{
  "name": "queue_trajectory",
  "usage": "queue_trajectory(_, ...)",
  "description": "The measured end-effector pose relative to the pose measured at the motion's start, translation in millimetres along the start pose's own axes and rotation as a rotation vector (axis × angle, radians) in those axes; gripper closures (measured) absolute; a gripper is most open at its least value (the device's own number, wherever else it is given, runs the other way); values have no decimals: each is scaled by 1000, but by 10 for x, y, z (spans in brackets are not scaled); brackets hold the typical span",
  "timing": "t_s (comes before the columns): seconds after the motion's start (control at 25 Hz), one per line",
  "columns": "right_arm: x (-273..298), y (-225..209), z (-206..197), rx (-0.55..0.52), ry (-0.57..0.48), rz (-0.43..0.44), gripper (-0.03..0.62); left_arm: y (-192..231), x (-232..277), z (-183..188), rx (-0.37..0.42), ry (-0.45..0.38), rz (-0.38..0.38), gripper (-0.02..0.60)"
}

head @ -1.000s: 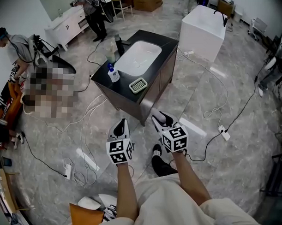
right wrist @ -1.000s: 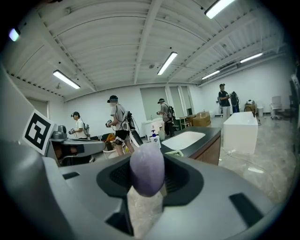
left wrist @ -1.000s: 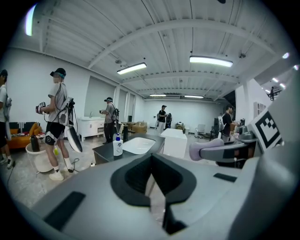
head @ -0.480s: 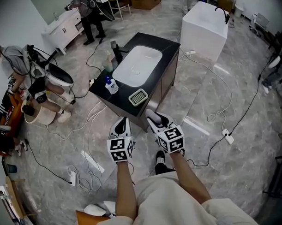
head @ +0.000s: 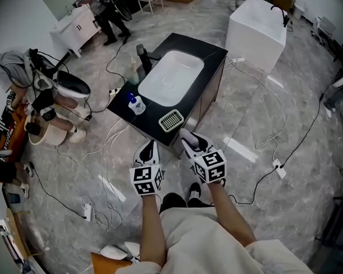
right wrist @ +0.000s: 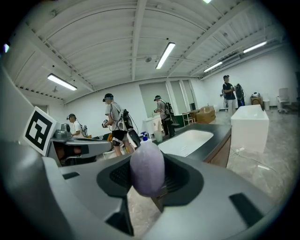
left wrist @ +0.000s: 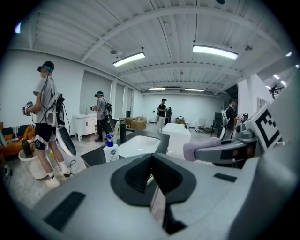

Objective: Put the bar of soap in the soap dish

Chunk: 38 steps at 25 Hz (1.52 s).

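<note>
The white grid soap dish (head: pixel 171 120) lies on the near corner of a black vanity counter (head: pixel 214 53) with a white basin (head: pixel 172 77). My right gripper (head: pixel 190 141) hovers just short of that corner, shut on a lilac bar of soap (right wrist: pixel 147 168) that stands upright between its pads. The same soap (left wrist: pixel 201 149) shows at the right of the left gripper view. My left gripper (head: pixel 148 153) is level with the right one, a little to its left, over the floor. Its jaws meet with nothing between them.
A soap bottle with a blue pump (head: pixel 136 104) and a black tap (head: pixel 144 58) stand on the counter's left side. Cables (head: pixel 112 159) and a power strip (head: pixel 83 209) lie on the floor. A white block (head: pixel 258 33) stands behind. People stand at the left (head: pixel 46 109).
Both grippers have moved forward together toward the counter, which now sits closer to them. The right gripper still holds the soap.
</note>
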State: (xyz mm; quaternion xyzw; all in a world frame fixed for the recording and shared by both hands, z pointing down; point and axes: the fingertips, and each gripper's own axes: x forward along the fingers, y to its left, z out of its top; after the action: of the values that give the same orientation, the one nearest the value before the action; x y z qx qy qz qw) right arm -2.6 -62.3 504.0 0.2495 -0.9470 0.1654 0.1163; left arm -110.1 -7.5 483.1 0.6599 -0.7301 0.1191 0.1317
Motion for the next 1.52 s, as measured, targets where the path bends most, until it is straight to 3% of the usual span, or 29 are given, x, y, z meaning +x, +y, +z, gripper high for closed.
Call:
queue_trajectory(0.52, 548, -195, -26, 32, 39, -12, 439, 476, 286, -70, -5, 39, 17, 575)
queue_trajectory(0.88, 1126, -518, 319, 13, 66, -68, 439, 672, 1080, 377, 17, 23, -104, 575)
queue_trajectory(1.12, 1412, -671, 305, 21, 120, -92, 439, 708, 1529, 332, 43, 67, -211, 575)
queue_trajectory(1.28, 1526, -692, 190, 41, 190, -45, 439, 637, 1681, 212, 86, 108, -294, 575)
queue_trajectory(1.52, 1688, -632, -189, 198, 359, 132, 439, 619, 1816, -89, 146, 179, -421, 575)
